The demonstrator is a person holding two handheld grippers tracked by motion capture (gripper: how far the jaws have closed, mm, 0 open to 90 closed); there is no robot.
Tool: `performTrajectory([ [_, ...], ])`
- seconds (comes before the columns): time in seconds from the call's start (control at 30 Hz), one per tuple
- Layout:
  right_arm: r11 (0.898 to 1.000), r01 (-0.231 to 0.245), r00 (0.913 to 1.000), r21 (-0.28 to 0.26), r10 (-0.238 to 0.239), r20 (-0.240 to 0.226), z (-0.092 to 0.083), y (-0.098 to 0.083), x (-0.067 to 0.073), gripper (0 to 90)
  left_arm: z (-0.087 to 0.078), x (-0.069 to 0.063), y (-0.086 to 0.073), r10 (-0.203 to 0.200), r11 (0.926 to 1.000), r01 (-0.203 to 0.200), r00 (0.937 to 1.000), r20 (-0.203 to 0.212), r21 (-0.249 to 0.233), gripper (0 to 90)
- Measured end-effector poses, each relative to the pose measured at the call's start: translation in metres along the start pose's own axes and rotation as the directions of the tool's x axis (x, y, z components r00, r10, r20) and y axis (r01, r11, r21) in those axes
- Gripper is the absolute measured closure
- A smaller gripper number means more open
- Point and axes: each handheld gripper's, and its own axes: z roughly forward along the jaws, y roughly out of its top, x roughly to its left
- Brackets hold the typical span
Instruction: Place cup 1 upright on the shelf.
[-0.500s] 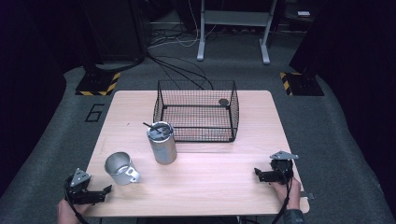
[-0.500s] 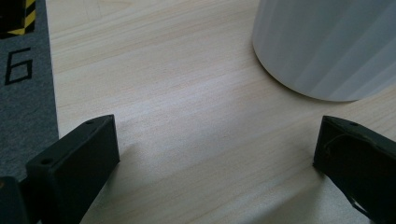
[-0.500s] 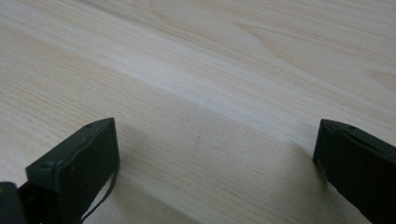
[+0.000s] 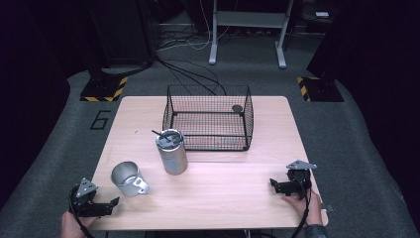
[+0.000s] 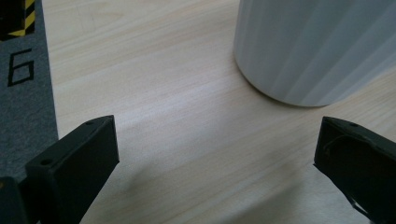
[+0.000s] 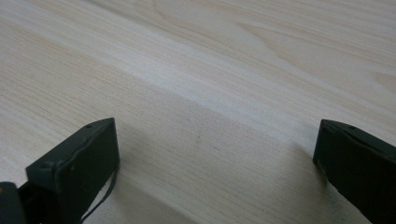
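Note:
A lidded steel tumbler (image 4: pixel 172 152) with a dark straw stands upright mid-table, just in front of a black wire basket (image 4: pixel 208 119). A shiny metal mug (image 4: pixel 126 178) sits to the tumbler's front left, handle pointing right. My left gripper (image 4: pixel 110 205) rests at the front left corner, open and holding nothing. In the left gripper view the mug's pale ribbed wall (image 5: pixel 317 46) rises beyond the wide-apart jaws of the left gripper (image 5: pixel 215 154). My right gripper (image 4: pixel 275 186) lies near the front right edge, open over bare wood, as the right gripper view (image 6: pixel 215 154) confirms.
A small dark round piece (image 4: pixel 237 108) sits at the basket's back right. The wooden table (image 4: pixel 228 198) has free room across its front half. Grey carpet, cables and stand legs surround it; a "6" (image 4: pixel 100 119) is marked on the floor at the left.

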Motion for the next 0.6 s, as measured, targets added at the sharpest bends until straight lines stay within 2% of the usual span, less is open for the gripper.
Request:
performTrajectory([
  [0.23,1.000,0.004,0.9999,0.004,-0.004,-0.010,0.000,0.001,-0.001,0.0,-0.021,-0.001,0.015,0.016,0.9995,-0.015,0.9986,0.051,-0.029,0.0],
  [0.53,1.000,0.009,0.9998,0.009,-0.009,-0.016,0.000,0.001,-0.001,0.0,-0.044,0.003,0.034,0.029,0.9972,-0.024,0.9969,0.073,-0.071,0.0],
  [0.6,1.000,0.009,0.9998,0.009,-0.009,-0.016,0.000,0.001,-0.001,0.0,-0.046,0.003,0.036,0.032,0.9974,-0.026,0.9963,0.080,-0.067,0.0],
])
